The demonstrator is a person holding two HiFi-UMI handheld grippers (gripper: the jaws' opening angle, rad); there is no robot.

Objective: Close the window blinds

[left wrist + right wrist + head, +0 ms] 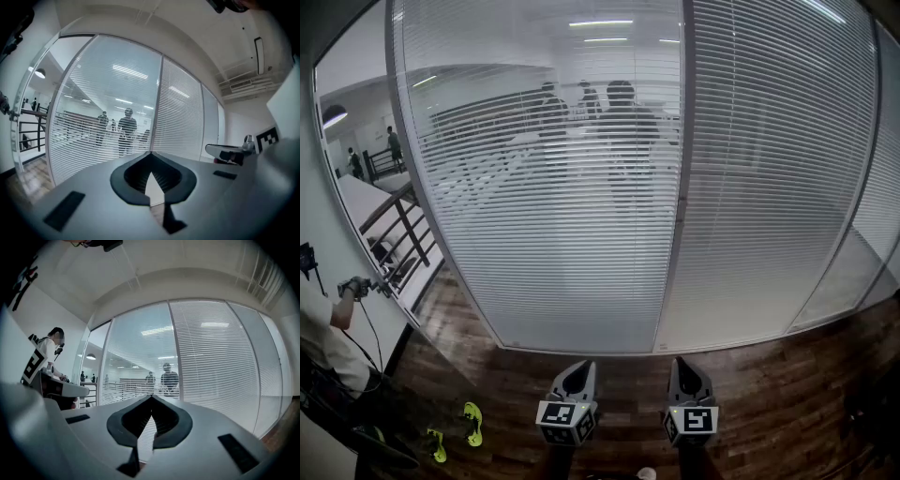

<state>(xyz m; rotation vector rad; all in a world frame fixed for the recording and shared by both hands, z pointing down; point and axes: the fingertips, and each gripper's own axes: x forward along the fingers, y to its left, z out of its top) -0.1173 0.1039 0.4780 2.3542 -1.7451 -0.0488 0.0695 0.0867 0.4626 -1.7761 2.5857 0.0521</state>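
Observation:
A glass wall carries white window blinds. The left panel's blinds [553,206] have their slats part open, and figures and a railing show through them. The right panel's blinds [769,178] have their slats turned flat and opaque. A grey post [677,187] divides the two panels. My left gripper [578,367] and right gripper [687,364] hang side by side low in the head view, well short of the glass. Both are shut with nothing between the fingers. The left gripper [151,154] faces the see-through panel. The right gripper [151,397] faces the post between the panels.
A person [319,328] in a white top stands at the far left holding a device. Yellow-green shoes [472,422] lie on the dark wooden floor [769,394]. A further glass panel [881,187] curves away at the right.

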